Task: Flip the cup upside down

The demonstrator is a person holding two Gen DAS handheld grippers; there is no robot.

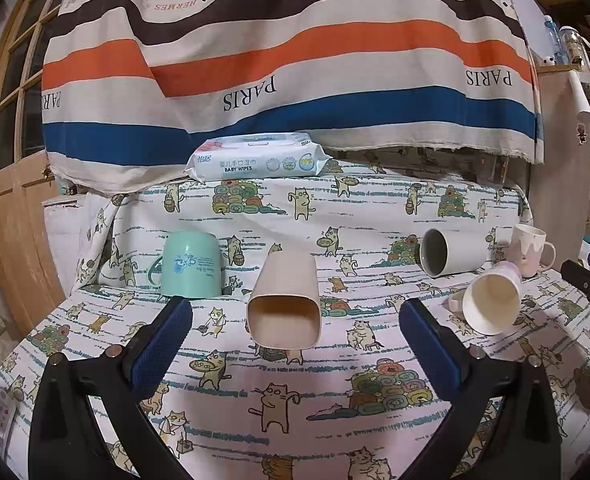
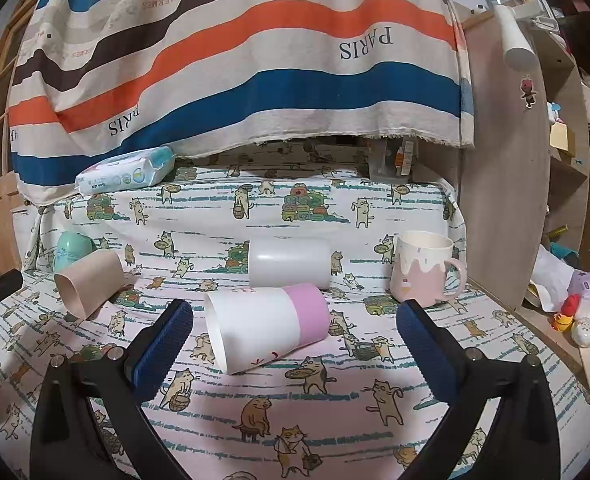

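Both tongs gape wide, grasping nothing — the left gripper (image 1: 295, 322) faces the beige cup (image 1: 285, 304) lying on its side on the cat-print cloth (image 1: 295, 400), the right gripper (image 2: 295, 322) the toppled white-and-pink cup (image 2: 267, 326) — mint cup (image 1: 190, 264) already inverted.

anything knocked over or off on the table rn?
Three cups lie on their sides on the cat-print cloth: the beige cup, the grey-white mug and the white-and-pink cup. The teal mug is already upside down; the pink drip mug stands upright. No spills or damage visible.
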